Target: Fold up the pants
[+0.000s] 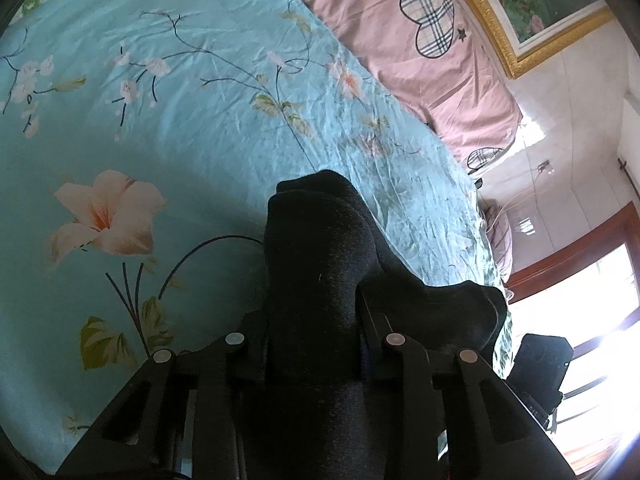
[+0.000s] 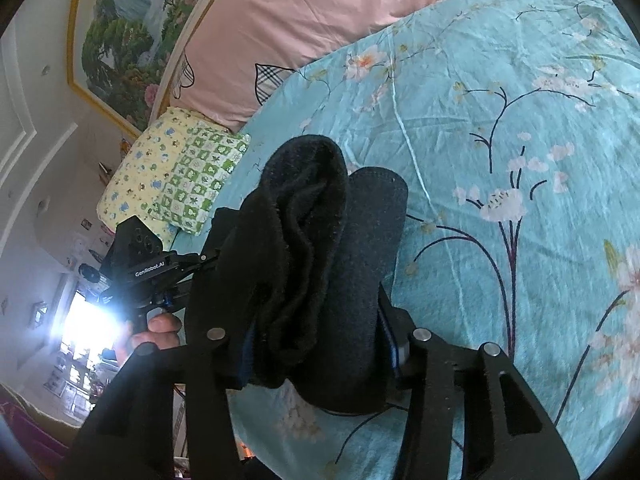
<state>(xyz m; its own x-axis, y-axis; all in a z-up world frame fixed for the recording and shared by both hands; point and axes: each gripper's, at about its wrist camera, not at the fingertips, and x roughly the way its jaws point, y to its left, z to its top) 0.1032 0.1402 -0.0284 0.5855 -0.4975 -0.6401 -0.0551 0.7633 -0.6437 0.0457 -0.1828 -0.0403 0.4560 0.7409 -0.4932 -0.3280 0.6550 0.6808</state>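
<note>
The black pants [image 1: 320, 248] are bunched up over a turquoise floral bedsheet [image 1: 168, 128]. My left gripper [image 1: 316, 316] is shut on a thick fold of them, and the cloth fills the gap and hides the fingertips. In the right wrist view another bundle of the pants [image 2: 316, 256] is clamped in my right gripper [image 2: 320, 344], and a blue-edged pad [image 2: 395, 354] presses its side. The left gripper's body [image 2: 148, 268] shows at the left there, held by a hand [image 2: 160, 328], with the cloth stretching between the two grippers.
A pink duvet with checked hearts [image 1: 400, 32] lies along the head of the bed under a gold-framed painting [image 1: 532, 4]. A yellow and green patterned pillow [image 2: 172, 176] sits at the bed's corner. Bright windows [image 1: 600, 300] glare beyond the bed edge.
</note>
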